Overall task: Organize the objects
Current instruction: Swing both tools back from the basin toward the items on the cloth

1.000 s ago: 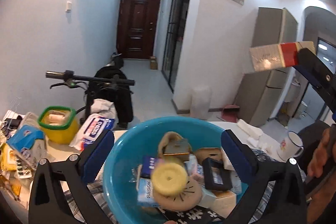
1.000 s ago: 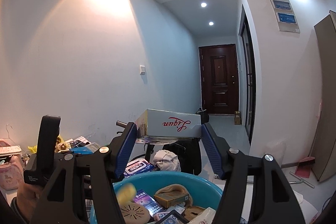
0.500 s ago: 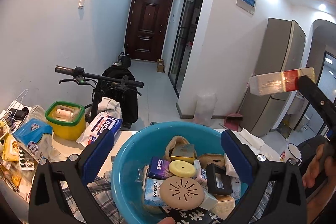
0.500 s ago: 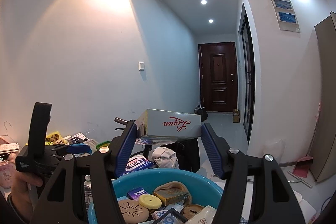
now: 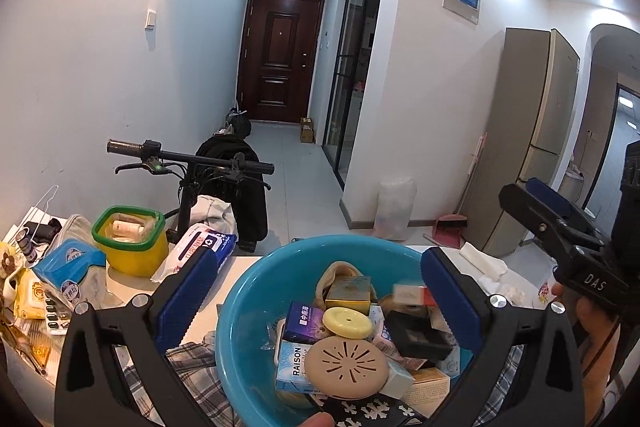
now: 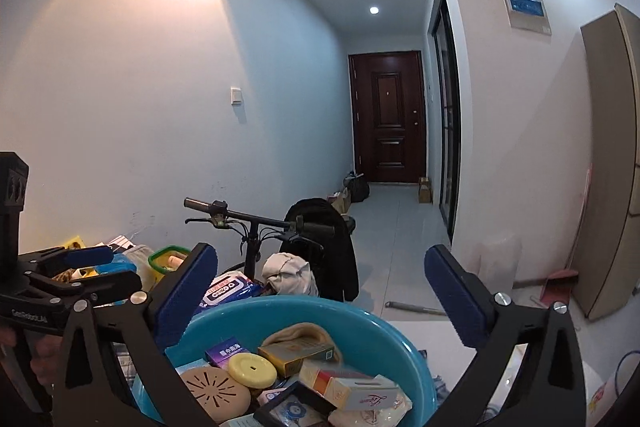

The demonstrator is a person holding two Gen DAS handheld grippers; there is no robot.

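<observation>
Right claw (image 6: pixel 320 291) just sprang wide, empty | left claw (image 5: pixel 316 303) spread | box (image 6: pixel 356 389) in basin (image 6: pixel 400 331), blurred

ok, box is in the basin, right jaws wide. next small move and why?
Probably lift the right gripper back and clear of the blue basin. Its jaws have just opened with nothing between them, and the white box lies on the pile inside, so the drop looks finished.

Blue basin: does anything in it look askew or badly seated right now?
Yes. The white and red carton lies tilted on top of the heap in the blue basin, propped on other boxes near the rim. The right gripper, whose jaws have just been opening, is empty above it. Nothing has spilled over the edge.
</observation>
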